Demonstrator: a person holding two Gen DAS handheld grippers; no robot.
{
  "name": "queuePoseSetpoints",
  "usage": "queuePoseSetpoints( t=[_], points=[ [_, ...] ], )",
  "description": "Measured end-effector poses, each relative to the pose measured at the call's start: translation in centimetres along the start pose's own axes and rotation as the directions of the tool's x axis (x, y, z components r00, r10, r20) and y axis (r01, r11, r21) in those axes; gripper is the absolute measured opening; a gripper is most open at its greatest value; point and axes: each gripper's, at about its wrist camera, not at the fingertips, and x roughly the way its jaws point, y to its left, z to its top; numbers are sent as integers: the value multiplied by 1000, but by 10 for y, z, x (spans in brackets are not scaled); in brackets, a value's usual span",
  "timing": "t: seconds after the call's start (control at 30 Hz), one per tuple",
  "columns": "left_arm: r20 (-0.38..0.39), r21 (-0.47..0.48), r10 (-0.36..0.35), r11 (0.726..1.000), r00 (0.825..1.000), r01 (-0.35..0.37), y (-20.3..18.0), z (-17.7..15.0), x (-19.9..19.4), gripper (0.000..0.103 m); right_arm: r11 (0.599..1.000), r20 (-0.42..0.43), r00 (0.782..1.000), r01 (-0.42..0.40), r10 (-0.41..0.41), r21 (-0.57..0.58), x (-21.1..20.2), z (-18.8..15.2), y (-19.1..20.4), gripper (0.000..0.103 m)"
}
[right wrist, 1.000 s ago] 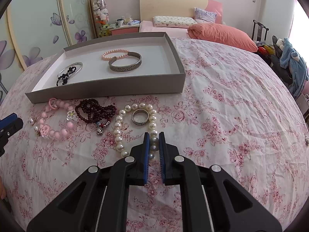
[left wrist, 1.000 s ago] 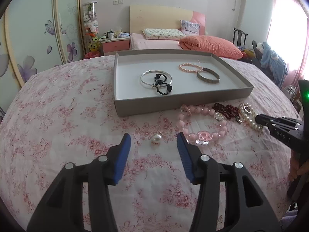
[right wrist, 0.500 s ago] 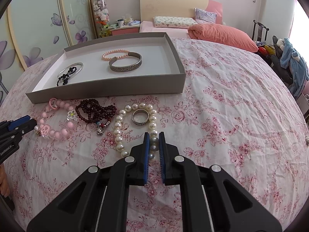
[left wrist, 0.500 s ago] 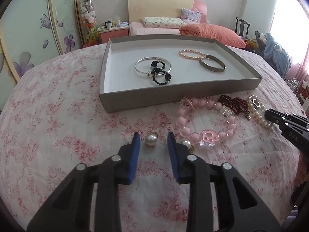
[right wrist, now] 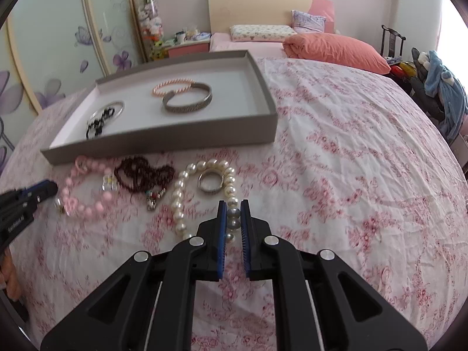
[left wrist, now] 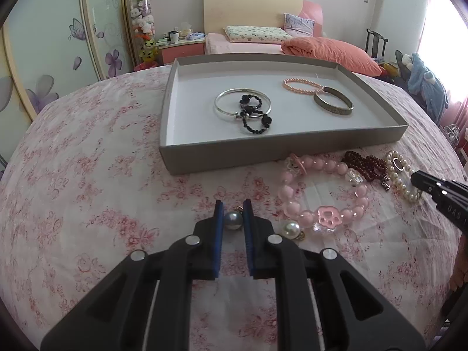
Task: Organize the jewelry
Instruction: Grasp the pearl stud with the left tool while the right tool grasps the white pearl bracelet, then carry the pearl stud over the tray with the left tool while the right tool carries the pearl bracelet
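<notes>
A grey tray [left wrist: 280, 146] on the floral cloth holds a silver bangle [left wrist: 226, 99], a black bead bracelet [left wrist: 254, 117], a pink pearl bracelet [left wrist: 302, 85] and a metal cuff [left wrist: 333, 103]. My left gripper [left wrist: 233, 219] is shut on a pearl earring [left wrist: 233, 220] in front of the tray. A second pearl earring [left wrist: 292, 229] lies to its right, by a pink bead bracelet [left wrist: 321, 193]. My right gripper [right wrist: 233, 219] is shut on the white pearl bracelet [right wrist: 204, 193], which rings a silver ring [right wrist: 210, 182]. A dark red bead bracelet [right wrist: 143, 174] lies beside it.
The tray [right wrist: 163, 143] stands across the middle of the cloth-covered surface. Behind it are a bed with an orange duvet [left wrist: 330, 52], a nightstand [left wrist: 181, 48] and a wardrobe with flower doors [left wrist: 58, 58]. A chair with blue clothing [left wrist: 424, 87] stands at the right.
My left gripper moved forward over the pearl earring and closed on it. My right gripper stayed closed around the pearl bracelet and barely moved.
</notes>
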Motion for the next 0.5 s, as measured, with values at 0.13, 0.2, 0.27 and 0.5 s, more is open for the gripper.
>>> queuePoseSetpoints(
  t=[0.13, 0.2, 0.27, 0.5],
  points=[
    [23, -8, 1, 1000, 1000, 0, 5, 2, -6, 14, 1000, 54, 998, -14, 15, -16, -9, 13, 6, 10],
    [34, -12, 1, 1000, 999, -1, 6, 4, -9, 14, 999, 73, 997, -27, 28, -22, -11, 18, 10, 10],
    [47, -19, -1, 1000, 999, 1, 7, 6, -13, 14, 999, 92, 995, -45, 47, -31, -14, 23, 14, 10],
    [91, -18, 3, 1000, 996, -2, 8, 6, -26, 14, 990, 166, 977, -125, 133, -59, -31, 25, 26, 10]
  ],
)
